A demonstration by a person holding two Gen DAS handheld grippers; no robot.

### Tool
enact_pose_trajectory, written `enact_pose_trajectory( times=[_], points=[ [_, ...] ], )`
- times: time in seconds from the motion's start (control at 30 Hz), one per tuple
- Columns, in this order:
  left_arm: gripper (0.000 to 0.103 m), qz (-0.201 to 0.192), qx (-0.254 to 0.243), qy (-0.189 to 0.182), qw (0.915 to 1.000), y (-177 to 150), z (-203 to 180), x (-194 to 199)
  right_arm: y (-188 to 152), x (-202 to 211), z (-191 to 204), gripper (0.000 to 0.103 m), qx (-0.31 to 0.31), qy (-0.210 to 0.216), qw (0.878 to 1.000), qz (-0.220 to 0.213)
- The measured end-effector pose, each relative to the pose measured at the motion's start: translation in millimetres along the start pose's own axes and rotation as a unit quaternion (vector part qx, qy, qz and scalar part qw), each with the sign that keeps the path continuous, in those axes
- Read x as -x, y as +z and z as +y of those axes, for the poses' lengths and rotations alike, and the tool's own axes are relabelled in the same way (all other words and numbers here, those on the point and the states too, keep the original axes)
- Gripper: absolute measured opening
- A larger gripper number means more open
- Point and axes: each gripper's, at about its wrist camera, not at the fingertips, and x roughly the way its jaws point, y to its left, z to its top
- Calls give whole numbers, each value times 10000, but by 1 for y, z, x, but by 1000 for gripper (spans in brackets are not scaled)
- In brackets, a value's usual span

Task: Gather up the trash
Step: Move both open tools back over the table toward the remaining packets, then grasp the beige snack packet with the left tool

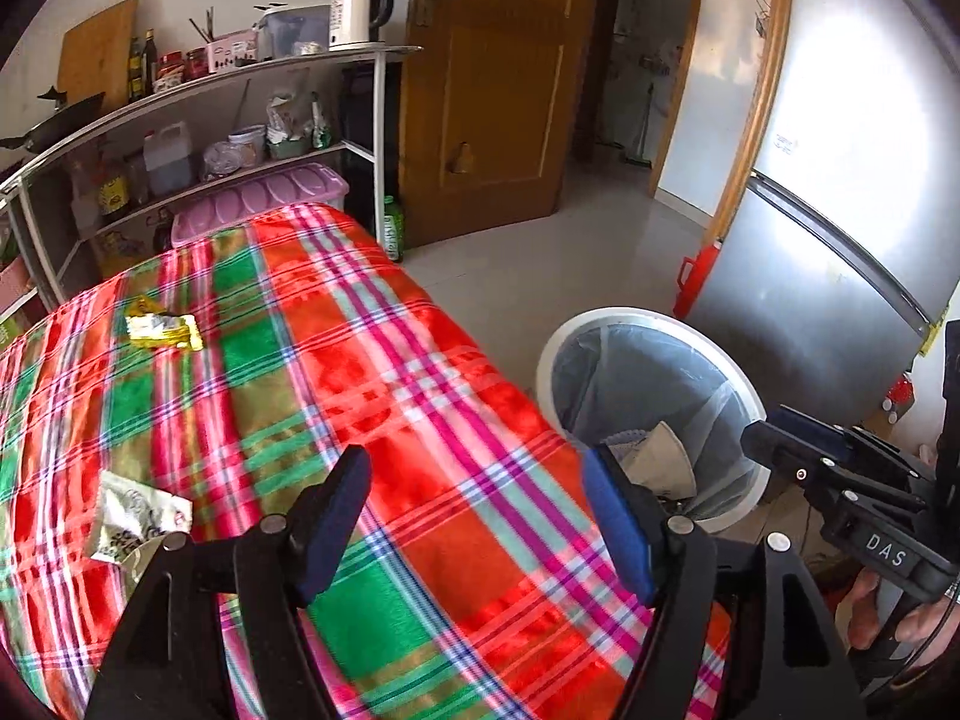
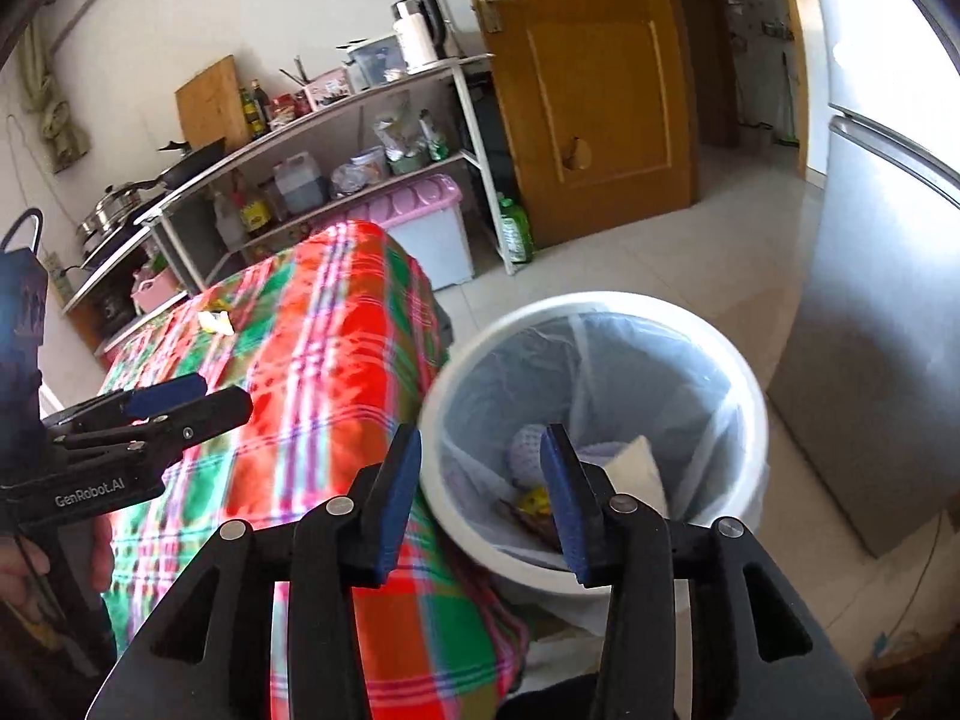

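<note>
Hovering open and empty over the red-and-green plaid tablecloth (image 1: 420, 420): the left gripper (image 1: 474, 516). Hanging with jaws apart, holding nothing, above the round white trash bin with pale blue liner (image 2: 600, 312): the right gripper (image 2: 480, 498). Lying on the cloth: a yellow crumpled wrapper (image 1: 163, 330) far off, a white printed wrapper (image 1: 135, 516) near. Sitting inside the bin: some paper scraps (image 2: 636, 462).

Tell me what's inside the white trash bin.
The trash bin has a clear liner holding a pale folded paper piece, a bluish crumpled item and a yellow wrapper. The right claw hides part of the bottom.
</note>
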Motion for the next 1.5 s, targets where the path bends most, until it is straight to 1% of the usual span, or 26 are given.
enact_pose_trajectory(
  times=[0.1,0.2,0.3,0.47,0.6,0.63,0.73,0.8,0.93,1.0,1.07,1.2,1.3,1.37,1.5],
  points=[
    [76,-42,177,156,9997,-8,23,9,2,-4,20,43,109,149,9998,-23],
    [78,-73,323,424,9986,-16,47,18,4,-9,40,43,239,293,9993,-23],
    [79,-94,556,598,9966,-25,74,25,6,-14,60,44,386,437,9983,-22],
    [82,-12,874,1044,9907,-43,116,33,9,-28,91,44,596,639,9962,36],
    [86,68,1186,1158,9861,-52,141,33,13,-41,113,44,731,777,9942,101],
    [88,85,1188,1184,9858,-52,144,31,14,-44,118,44,754,814,9938,113],
    [88,145,1180,1195,9857,-53,150,25,18,-52,129,44,807,903,9925,143],
    [88,258,1232,1232,9844,-55,153,19,19,-57,135,44,856,947,9917,158],
    [89,389,1308,1193,9834,-52,159,4,23,-63,145,44,902,995,9908,191],
    [89,451,1309,1285,9820,-51,162,-1,25,-66,148,44,906,1014,9905,200],
    [89,460,1171,1411,9820,-49,162,-5,27,-69,151,44,921,1034,9901,209],
    [89,574,1113,1367,9827,-49,168,-12,32,-77,156,44,973,1035,9896,250],
    [89,571,1052,1336,9838,-48,170,-13,38,-87,164,44,1095,1036,9881,321],
    [87,559,1028,1325,9842,-48,172,-12,41,-95,171,44,1171,1021,9872,364],
    [87,557,997,1284,9851,-47,176,-11,46,-110,180,44,1158,1144,9855,475]
  ],
)
